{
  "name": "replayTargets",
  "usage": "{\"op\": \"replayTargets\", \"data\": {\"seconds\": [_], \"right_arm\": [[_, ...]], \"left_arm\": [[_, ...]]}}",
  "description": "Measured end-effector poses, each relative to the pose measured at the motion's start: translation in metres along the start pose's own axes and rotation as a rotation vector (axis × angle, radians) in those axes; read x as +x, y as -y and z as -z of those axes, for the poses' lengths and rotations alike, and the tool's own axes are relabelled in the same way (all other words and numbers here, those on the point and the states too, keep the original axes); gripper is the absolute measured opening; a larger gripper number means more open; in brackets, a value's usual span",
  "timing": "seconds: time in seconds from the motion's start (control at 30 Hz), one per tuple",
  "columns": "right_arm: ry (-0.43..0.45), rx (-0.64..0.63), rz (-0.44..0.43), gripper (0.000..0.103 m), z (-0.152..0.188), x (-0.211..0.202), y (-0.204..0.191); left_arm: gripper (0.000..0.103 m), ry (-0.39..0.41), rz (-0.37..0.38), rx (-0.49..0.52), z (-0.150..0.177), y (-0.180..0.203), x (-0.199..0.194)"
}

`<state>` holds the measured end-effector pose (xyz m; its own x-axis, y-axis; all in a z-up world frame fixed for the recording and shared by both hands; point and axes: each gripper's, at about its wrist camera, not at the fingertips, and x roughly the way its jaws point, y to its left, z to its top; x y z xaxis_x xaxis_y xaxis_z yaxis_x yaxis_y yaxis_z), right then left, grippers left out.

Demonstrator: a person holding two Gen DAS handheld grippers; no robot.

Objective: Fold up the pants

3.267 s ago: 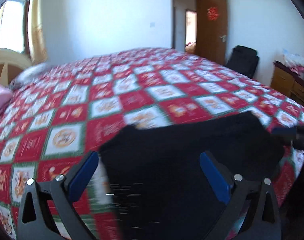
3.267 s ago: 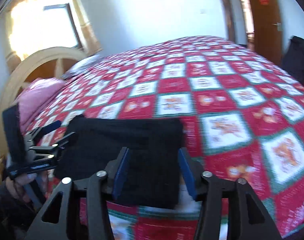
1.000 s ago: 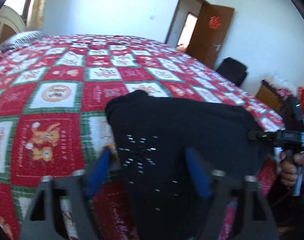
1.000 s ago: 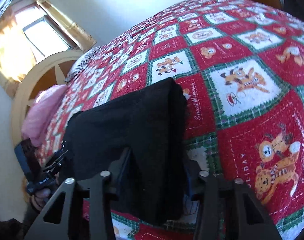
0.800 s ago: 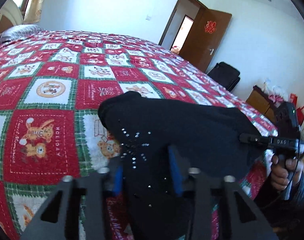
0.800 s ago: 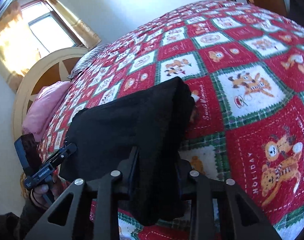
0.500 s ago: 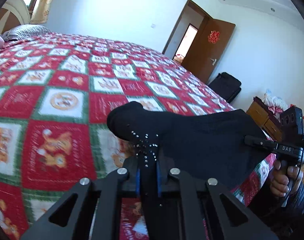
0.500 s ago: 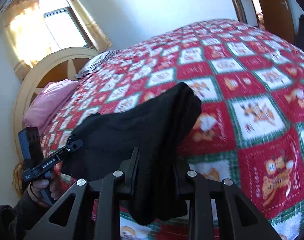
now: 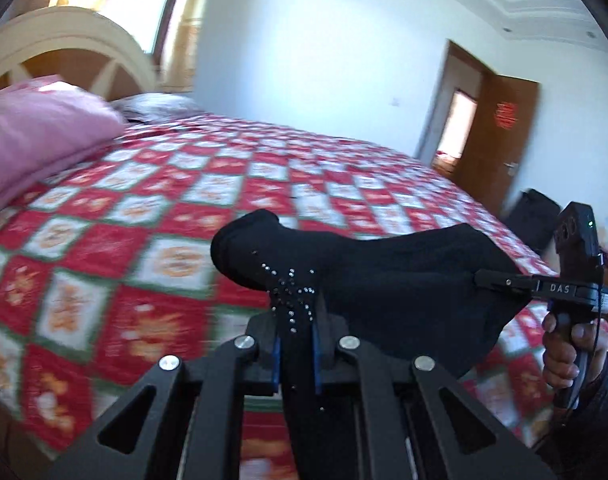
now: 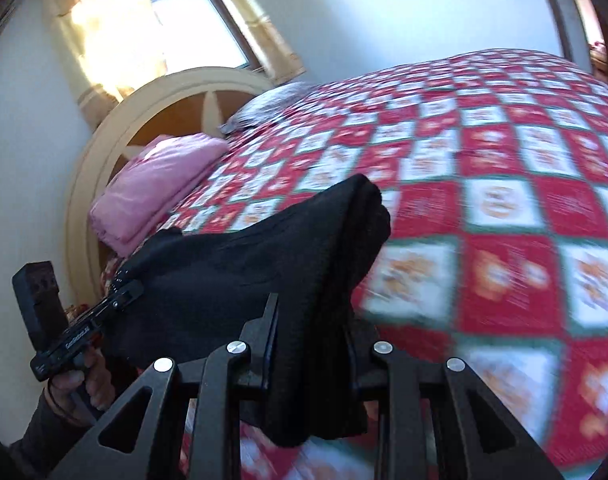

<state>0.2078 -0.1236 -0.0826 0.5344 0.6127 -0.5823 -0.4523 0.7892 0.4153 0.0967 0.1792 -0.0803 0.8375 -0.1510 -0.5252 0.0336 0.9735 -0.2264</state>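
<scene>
Open quilt (image 9: 151, 216) is lying clear beyond the pants (image 9: 384, 276); pink bedding (image 10: 155, 184) and headboard (image 10: 115, 128) are blocking the quilt's far-left end.

I see the pants (image 9: 388, 276) as a thick, folded bundle of black knit fabric with a scatter of tiny shiny studs near one edge. They are lifted off the bed (image 9: 151, 216) and stretched between two pinched ends, sagging a little in the middle. Their folded corners stick up and loose cloth hangs below each pinch.
</scene>
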Motion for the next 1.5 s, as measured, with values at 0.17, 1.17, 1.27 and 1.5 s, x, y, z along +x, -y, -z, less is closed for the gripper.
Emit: {"op": "replayTargets", "data": {"seconds": [0.17, 1.17, 1.27, 1.5], "right_arm": [[-0.065, -0.029, 0.003, 0.028, 0.003, 0.056, -0.018], [-0.123, 0.057, 0.116, 0.060, 0.013, 0.065, 0.016], [-0.088, 0.066, 0.166, 0.065, 0.009, 0.049, 0.017], [0.017, 0.060, 0.257, 0.066, 0.009, -0.019, 0.019]], "left_arm": [[0.016, -0.071, -0.081, -0.036, 0.024, -0.035, 0.026], [0.079, -0.067, -0.238, 0.001, 0.040, -0.043, 0.031], [0.088, -0.079, -0.288, 0.004, 0.038, -0.042, 0.024], [0.092, -0.003, -0.305, 0.041, 0.019, -0.021, -0.004]]}}
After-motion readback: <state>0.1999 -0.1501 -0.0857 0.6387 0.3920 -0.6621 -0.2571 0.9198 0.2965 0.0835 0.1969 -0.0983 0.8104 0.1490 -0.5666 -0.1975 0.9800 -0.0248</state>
